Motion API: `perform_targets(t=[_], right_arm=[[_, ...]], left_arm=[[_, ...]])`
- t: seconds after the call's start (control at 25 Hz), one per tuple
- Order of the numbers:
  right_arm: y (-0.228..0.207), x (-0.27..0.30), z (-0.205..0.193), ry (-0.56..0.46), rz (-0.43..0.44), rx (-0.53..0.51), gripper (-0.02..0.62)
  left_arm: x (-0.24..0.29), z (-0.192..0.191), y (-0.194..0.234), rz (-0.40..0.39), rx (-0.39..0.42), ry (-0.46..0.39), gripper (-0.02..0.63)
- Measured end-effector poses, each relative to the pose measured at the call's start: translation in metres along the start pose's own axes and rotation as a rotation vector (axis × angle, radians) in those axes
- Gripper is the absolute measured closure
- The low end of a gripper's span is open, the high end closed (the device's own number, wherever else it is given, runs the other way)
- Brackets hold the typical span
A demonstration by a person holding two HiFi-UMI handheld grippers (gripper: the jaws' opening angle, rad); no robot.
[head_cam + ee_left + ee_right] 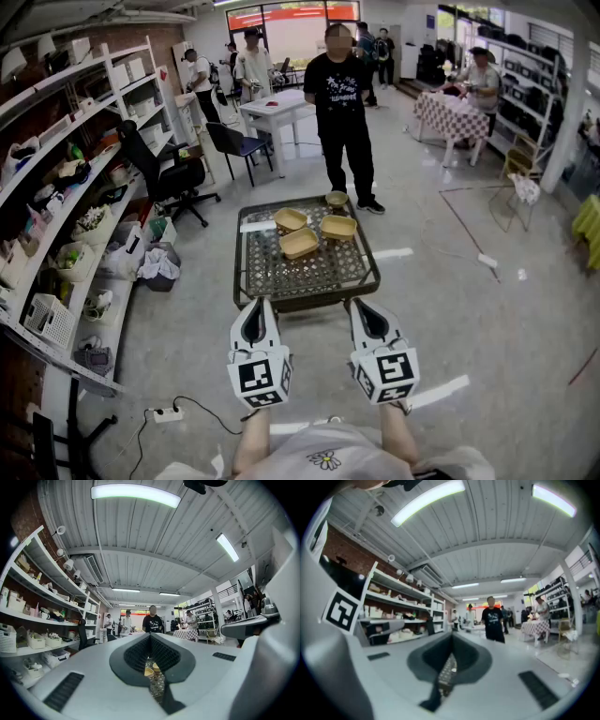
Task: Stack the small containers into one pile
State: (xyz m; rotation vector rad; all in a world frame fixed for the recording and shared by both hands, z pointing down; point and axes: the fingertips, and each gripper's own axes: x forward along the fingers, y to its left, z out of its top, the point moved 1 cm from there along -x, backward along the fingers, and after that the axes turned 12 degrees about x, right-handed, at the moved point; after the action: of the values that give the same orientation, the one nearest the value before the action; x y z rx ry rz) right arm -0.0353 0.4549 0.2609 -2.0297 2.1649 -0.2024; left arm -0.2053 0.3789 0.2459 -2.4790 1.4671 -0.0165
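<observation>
Three tan rectangular containers sit apart on the far half of a low glass-topped wicker table [272, 281]: one at the back left [291, 219], one in front of it [299, 244], one at the right [338, 227]. A small round bowl [337, 199] stands at the far edge. My left gripper [256, 307] and right gripper [366, 307] hover side by side just short of the table's near edge, both shut and empty. Through the left gripper's jaws a container [148, 671] shows far ahead.
A person in black [344, 103] stands just beyond the table. Shelves full of clutter [66, 216] line the left wall, with an office chair [159, 173] beside them. A power strip [167, 413] lies on the floor at the near left. Other people and tables are further back.
</observation>
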Motion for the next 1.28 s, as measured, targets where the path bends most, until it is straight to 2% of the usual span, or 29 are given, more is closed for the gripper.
perform_targets(t=[0.4, 0.92, 1.12, 1.28], right_arm=[[-0.013, 0.010, 0.001, 0.003, -0.006, -0.006, 0.565], [-0.029, 0.042, -0.013, 0.016, 0.063, 0.040, 0.565], [-0.033, 0.073, -0.011, 0.005, 0.089, 0.025, 0.565], [-0.054, 0.108, -0.004, -0.016, 0.063, 0.004, 0.565]], left_arm=[[0.015, -0.004, 0.001, 0.011, -0.002, 0.015, 0.581], [0.043, -0.016, 0.001, 0.044, -0.013, 0.031, 0.581], [0.073, -0.026, 0.020, 0.073, -0.039, 0.027, 0.581], [0.120, -0.035, 0.030, 0.062, -0.071, -0.003, 0.581]])
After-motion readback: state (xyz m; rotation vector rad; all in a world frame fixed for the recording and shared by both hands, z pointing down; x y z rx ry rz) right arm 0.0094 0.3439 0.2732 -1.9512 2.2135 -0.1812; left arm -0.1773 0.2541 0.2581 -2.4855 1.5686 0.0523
